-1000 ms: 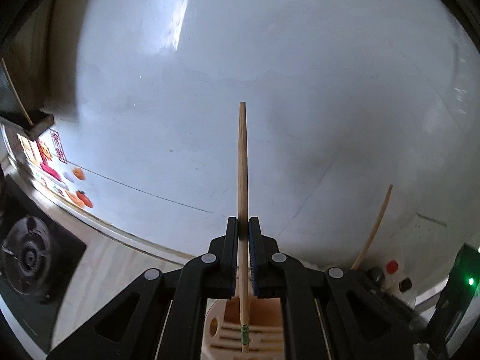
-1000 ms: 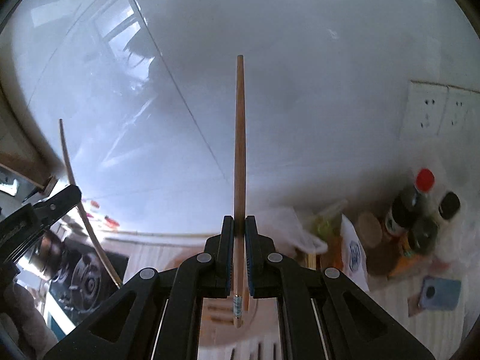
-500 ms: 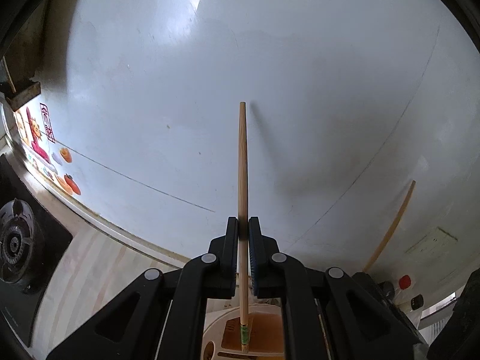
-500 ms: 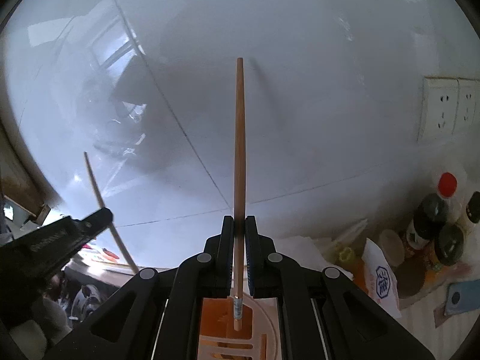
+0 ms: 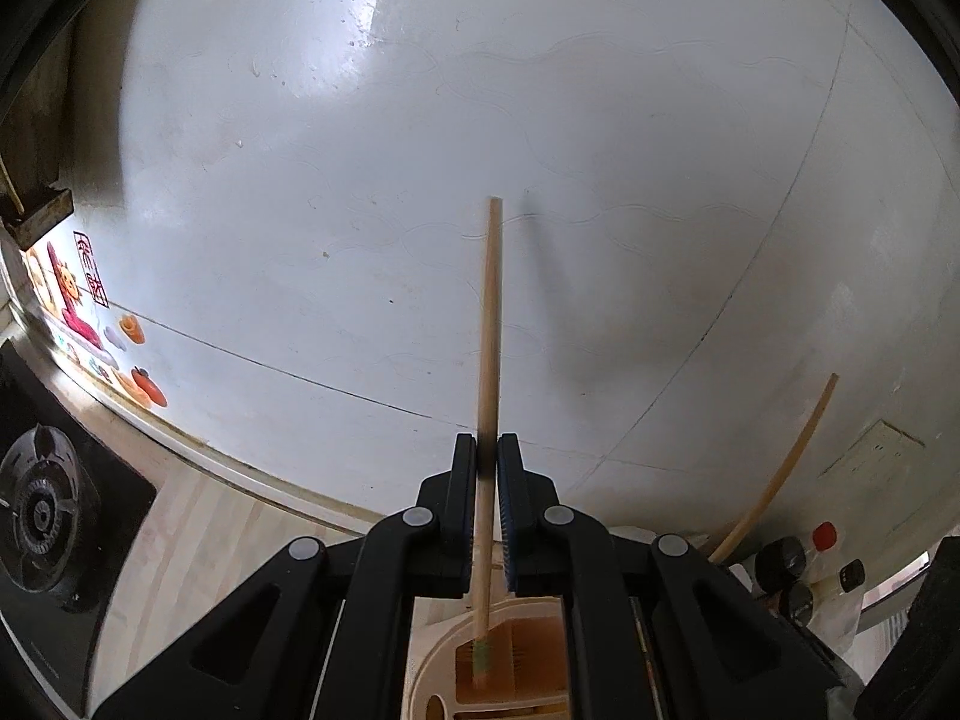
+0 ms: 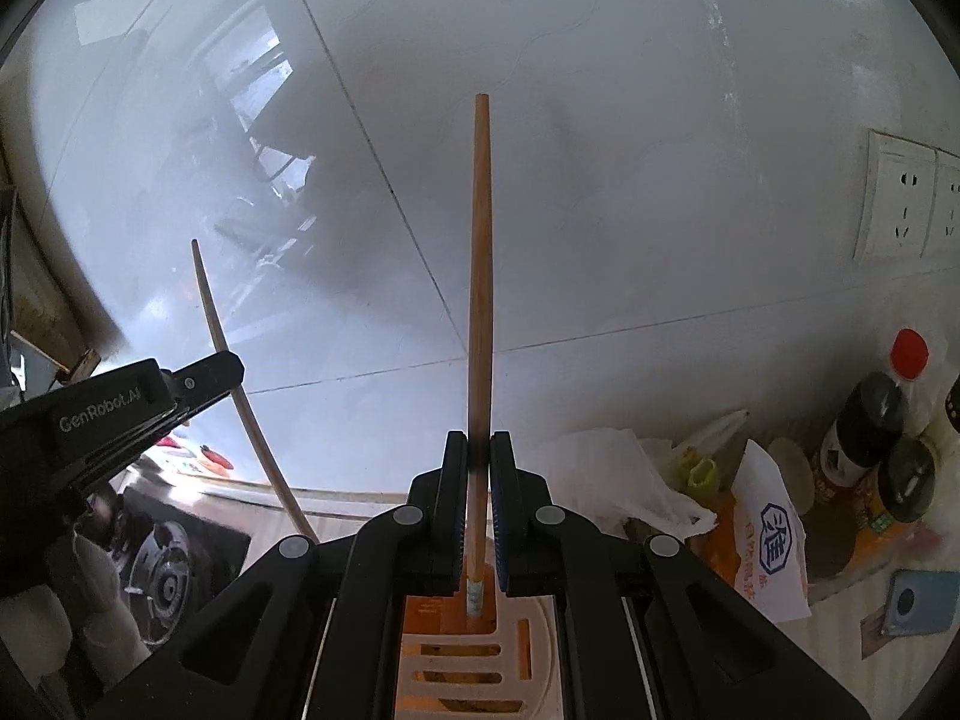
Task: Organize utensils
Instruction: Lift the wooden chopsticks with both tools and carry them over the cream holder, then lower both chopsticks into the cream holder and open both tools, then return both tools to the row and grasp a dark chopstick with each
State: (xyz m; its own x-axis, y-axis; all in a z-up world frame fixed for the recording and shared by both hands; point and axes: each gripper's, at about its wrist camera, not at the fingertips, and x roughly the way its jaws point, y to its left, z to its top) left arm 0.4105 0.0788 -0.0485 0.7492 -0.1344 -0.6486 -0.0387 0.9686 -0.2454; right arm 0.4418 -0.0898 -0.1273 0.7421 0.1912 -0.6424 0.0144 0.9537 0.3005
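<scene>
Two upright wooden chopsticks (image 5: 489, 360) (image 6: 480, 312), lower tips over cream slotted holder (image 6: 474, 666)

Daylight, fairly bright; window glare on white wall (image 5: 540, 120) upper left, soft shadows at centre. Strong fisheye bend w/ dark corners. Mostly sharp, slight blur.

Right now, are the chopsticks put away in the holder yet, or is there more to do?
Nearly. Nothing looks put away yet. The left hand-held gripper is shut on one chopstick, and the right hand-held gripper is shut on the other chopstick. Both lower tips sit at the orange opening of the cream holder. Left: push them in and let go.
</scene>
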